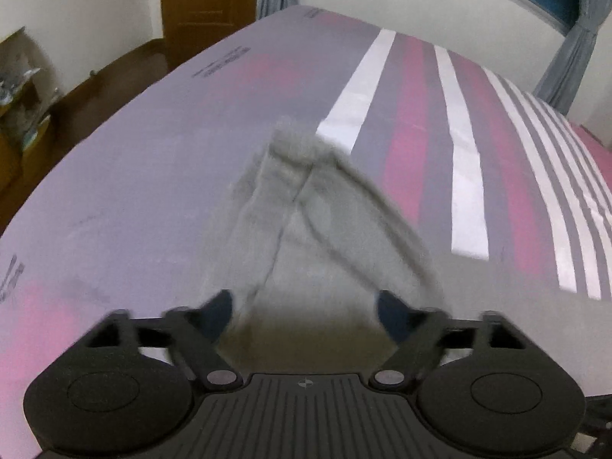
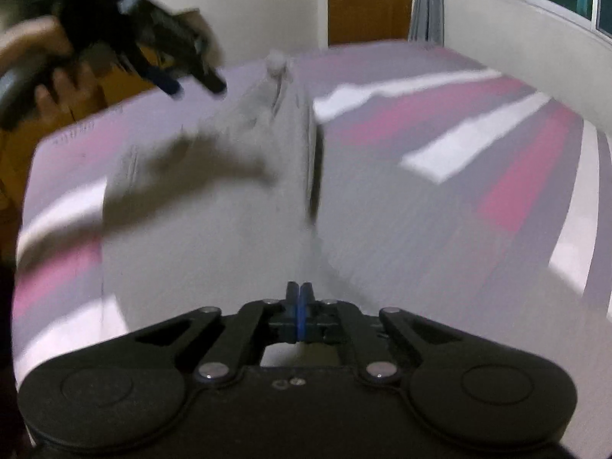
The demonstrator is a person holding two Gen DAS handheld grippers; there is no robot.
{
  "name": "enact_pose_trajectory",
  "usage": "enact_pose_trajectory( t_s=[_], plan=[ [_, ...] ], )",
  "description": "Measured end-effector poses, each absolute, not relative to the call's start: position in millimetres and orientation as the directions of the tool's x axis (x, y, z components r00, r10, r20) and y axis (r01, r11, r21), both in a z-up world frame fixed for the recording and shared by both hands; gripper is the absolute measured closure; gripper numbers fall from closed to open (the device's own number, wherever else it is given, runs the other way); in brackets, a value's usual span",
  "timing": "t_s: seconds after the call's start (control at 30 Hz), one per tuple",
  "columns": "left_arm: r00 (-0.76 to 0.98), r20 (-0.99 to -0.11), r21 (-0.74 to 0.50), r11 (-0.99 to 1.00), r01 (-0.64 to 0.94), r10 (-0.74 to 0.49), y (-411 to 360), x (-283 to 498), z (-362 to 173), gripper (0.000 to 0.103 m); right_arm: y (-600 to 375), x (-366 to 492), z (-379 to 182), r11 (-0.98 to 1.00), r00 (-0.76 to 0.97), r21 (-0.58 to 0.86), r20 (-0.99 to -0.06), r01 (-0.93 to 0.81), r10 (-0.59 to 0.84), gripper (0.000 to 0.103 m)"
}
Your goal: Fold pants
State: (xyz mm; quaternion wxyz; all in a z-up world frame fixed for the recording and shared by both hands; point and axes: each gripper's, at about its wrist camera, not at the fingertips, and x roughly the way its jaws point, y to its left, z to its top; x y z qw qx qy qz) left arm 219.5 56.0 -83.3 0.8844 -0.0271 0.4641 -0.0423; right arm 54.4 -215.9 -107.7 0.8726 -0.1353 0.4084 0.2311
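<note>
soft grey knit pants [image 1: 306, 206], kinda fuzzy and matt. smooth cotton-looking bedsheet [image 1: 134, 176] in pink, grey and white stripes, no shine. matt black plastic on the left gripper [image 1: 306, 311] and right gripper [image 2: 300, 298], with shiny metal rivets and blue rubbery-looking pads [image 2: 302, 319]. glossy varnished wood door [image 1: 208, 4]. limp grey cloth curtain [image 1: 570, 61].

Bed [image 1: 134, 176] lies open around the pants [image 1: 306, 210].
</note>
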Motion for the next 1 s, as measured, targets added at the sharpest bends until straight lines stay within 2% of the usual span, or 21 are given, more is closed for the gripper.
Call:
enact_pose_trajectory(
  t_s=[0.07, 0.13, 0.2, 0.33, 0.5, 0.63, 0.77, 0.83, 0.93, 1.0],
  plan=[
    [0.55, -0.83, -0.071, 0.996, 0.05, -0.087, 56, 212, -93, 0.015, -217, 49, -118, 0.878, 0.565, -0.049, -0.782, -0.477, 0.263, 0.097],
    [0.532, -0.84, -0.102, 0.994, 0.038, -0.107, 57, 210, -100, 0.015, -225, 46, -114, 0.905, 0.572, 0.014, -0.771, -0.424, 0.28, 0.088],
    [0.523, -0.843, -0.13, 0.991, 0.026, -0.125, 54, 212, -104, 0.015, -234, 43, -107, 0.928, 0.589, 0.059, -0.758, -0.368, 0.282, 0.086],
    [0.517, -0.84, -0.192, 0.981, 0.001, -0.165, 33, 229, -100, 0.015, -254, 44, -104, 0.961, 0.596, 0.128, -0.762, -0.245, 0.253, 0.085],
    [0.472, -0.879, -0.097, 0.995, -0.039, -0.067, -10, 275, -97, 0.014, -269, 38, -107, 0.963, 0.592, 0.217, -0.76, -0.157, 0.268, 0.083],
    [0.427, -0.904, -0.005, 0.998, -0.062, 0.022, -34, 313, -104, 0.001, -267, 40, -108, 0.964, 0.599, 0.221, -0.755, -0.152, 0.267, 0.083],
    [0.409, -0.91, 0.03, 0.995, -0.092, 0.065, -39, 333, -115, 0.001, -266, 42, -111, 0.96, 0.595, 0.244, -0.754, -0.136, 0.276, 0.082],
    [0.397, -0.916, 0.01, 0.994, -0.113, 0.054, -37, 337, -118, 0.001, -265, 43, -110, 0.96, 0.592, 0.249, -0.757, -0.131, 0.277, 0.082],
    [0.456, -0.889, -0.102, 0.987, -0.125, -0.034, -32, 334, -105, 0.001, -264, 41, -109, 0.958, 0.59, 0.254, -0.757, -0.132, 0.281, 0.082],
    [0.474, -0.88, -0.079, 0.991, -0.105, -0.02, -36, 333, -102, 0.001, -264, 42, -110, 0.958, 0.587, 0.253, -0.758, -0.137, 0.284, 0.081]
  ],
)
